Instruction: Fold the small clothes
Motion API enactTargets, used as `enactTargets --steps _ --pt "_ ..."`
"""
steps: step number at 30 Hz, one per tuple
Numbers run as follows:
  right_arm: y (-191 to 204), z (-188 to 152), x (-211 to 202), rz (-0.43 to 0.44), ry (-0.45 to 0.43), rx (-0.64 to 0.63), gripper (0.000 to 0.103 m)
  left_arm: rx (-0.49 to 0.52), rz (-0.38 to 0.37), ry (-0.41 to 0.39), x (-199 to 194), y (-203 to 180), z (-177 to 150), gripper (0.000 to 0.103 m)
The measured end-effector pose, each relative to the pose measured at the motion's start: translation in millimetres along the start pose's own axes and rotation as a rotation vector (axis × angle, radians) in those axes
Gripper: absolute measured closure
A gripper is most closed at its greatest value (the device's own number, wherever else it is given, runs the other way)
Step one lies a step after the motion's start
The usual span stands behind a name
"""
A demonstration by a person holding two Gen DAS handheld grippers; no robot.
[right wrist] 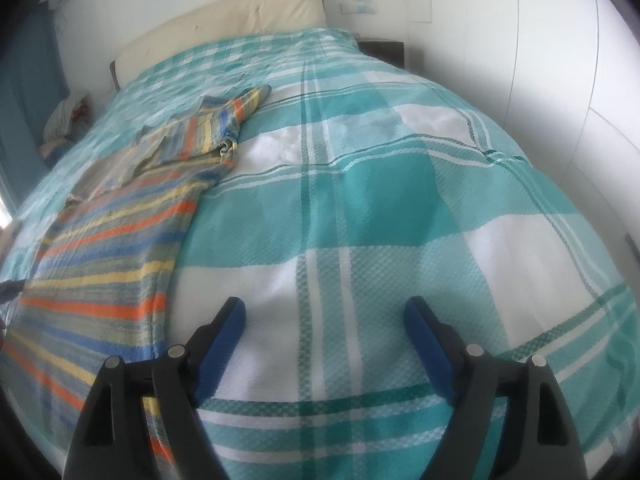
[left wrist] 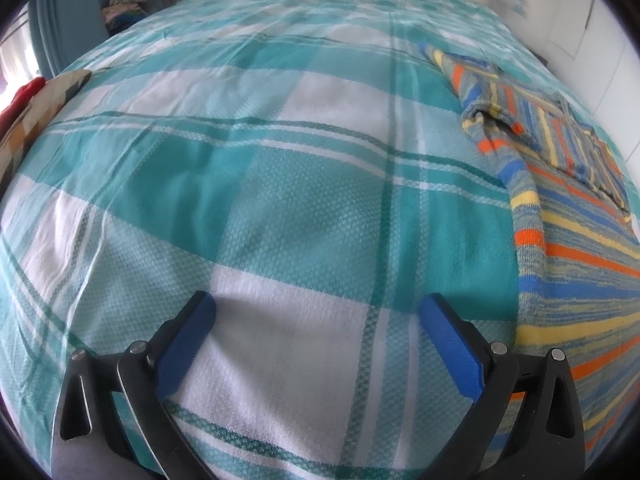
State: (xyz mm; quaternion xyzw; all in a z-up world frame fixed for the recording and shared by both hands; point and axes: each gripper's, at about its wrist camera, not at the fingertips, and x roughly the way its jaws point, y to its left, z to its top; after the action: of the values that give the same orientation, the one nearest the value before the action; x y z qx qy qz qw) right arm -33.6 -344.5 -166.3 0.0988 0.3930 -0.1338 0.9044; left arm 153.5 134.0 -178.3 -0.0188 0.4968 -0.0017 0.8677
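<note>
Teal-and-white checked bedspread [left wrist: 280,200] covers the whole bed, with wide bare cloth ahead of both grippers. A striped shirt [right wrist: 120,248] lies flat on it — to the right of the left gripper [left wrist: 318,312], to the left of the right gripper [right wrist: 324,312], its long side edges close to each. Both pairs of fingers stand wide apart over bare bedspread, gripping nothing. Beyond the shirt's sleeve [right wrist: 252,100], the bed stays open up to the cream headboard [right wrist: 240,16].
</note>
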Motion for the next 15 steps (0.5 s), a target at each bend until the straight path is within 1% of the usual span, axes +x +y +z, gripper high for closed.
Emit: enactTargets --steps 15 --pt "2.9 -2.0 1.6 0.0 0.002 -0.001 0.019 -0.006 -0.005 0.015 1.5 0.8 -0.6 0.0"
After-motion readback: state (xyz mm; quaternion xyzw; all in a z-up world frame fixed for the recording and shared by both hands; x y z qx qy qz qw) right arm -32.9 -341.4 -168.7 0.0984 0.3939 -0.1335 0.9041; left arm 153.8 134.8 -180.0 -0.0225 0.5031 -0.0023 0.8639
